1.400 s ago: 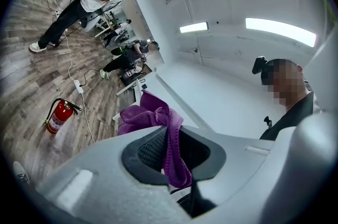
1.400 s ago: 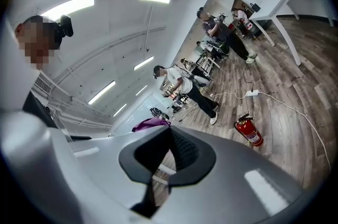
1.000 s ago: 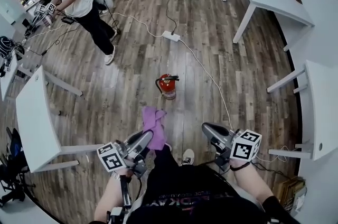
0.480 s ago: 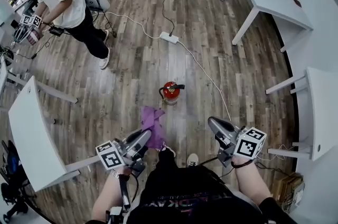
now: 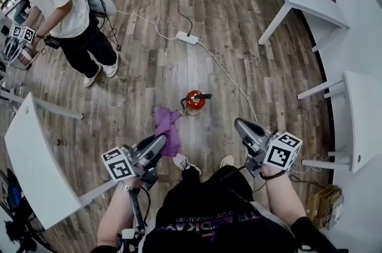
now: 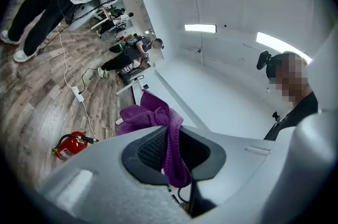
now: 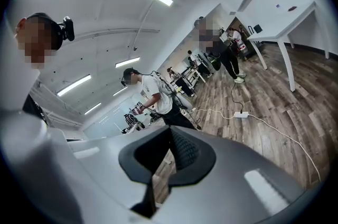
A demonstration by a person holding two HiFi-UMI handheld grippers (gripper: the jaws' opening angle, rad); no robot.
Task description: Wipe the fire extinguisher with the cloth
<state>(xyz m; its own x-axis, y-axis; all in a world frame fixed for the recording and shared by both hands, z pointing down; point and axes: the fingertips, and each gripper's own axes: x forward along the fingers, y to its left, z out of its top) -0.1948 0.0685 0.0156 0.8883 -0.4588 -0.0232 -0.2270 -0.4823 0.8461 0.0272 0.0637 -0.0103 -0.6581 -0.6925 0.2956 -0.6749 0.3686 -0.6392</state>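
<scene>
Cloth (image 5: 166, 126) pinched in the left hand-held gripper (image 5: 158, 143) could slip out while rubbing the fire extinguisher (image 5: 194, 101), which sits on the floor (image 5: 149, 70) just ahead and may tip, because the right hand-held gripper (image 5: 241, 125), shut and empty, is not bracing it.

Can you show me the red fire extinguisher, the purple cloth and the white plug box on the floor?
fire extinguisher (image 5: 193, 101), head view, its red body.
purple cloth (image 5: 168, 128), head view, its hanging middle.
plug box (image 5: 186, 37), head view, its white top.
</scene>
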